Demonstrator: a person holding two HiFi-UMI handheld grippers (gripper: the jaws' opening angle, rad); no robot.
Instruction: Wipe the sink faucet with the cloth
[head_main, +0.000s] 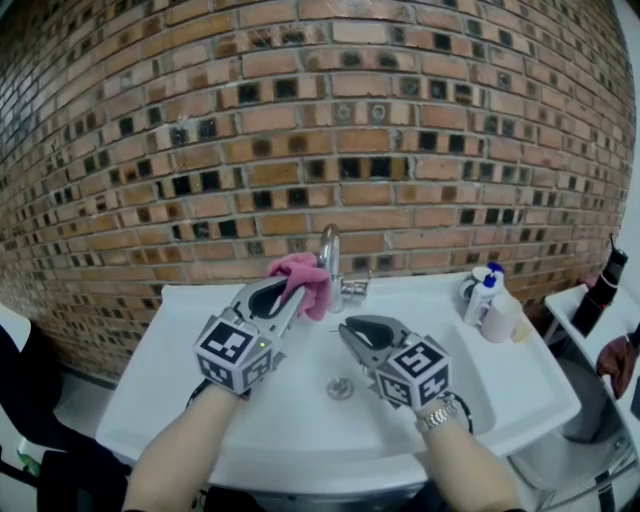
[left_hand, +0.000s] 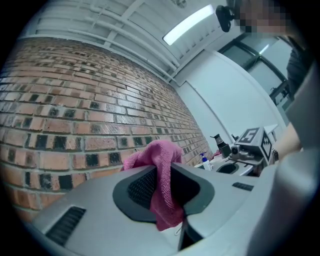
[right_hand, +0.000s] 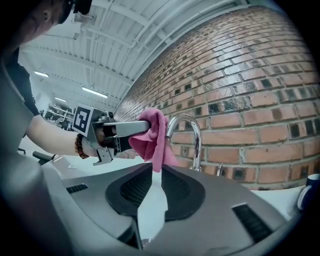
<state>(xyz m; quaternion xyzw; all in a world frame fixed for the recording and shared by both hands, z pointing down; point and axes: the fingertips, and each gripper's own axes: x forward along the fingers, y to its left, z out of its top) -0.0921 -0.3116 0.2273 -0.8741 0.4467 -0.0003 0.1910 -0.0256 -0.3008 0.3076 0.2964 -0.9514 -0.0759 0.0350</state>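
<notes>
1. Your left gripper (head_main: 290, 295) reaches up from the left side of the white sink (head_main: 480, 390) toward the brick wall (head_main: 300, 120). Its jaws are clenched on the pink cloth (head_main: 308, 275). In the left gripper view the gripper (left_hand: 162, 190) has the cloth (left_hand: 160, 160) pinched between both pads, a fold bunched above the tips and a tail hanging below.

2. The cloth is held in the air over the back of the basin, just left of the chrome faucet (head_main: 331, 255). In the right gripper view the cloth (right_hand: 152, 135) drapes against the downturned end of the curved spout (right_hand: 192, 135) and appears to touch it.

3. The faucet stands upright at the middle of the sink's back edge, close to the wall, with the drain (head_main: 340, 387) in the basin in front of it.

4. Your right gripper (head_main: 352, 335) hovers over the basin, right of the drain and below the faucet, pointing at the cloth. Its jaws (right_hand: 152, 187) stand slightly apart and grasp nothing; bare sink shows through the gap.

5. A white bottle with a blue cap (head_main: 483, 295) stands on the sink's right rear corner, well apart from both grippers.
</notes>
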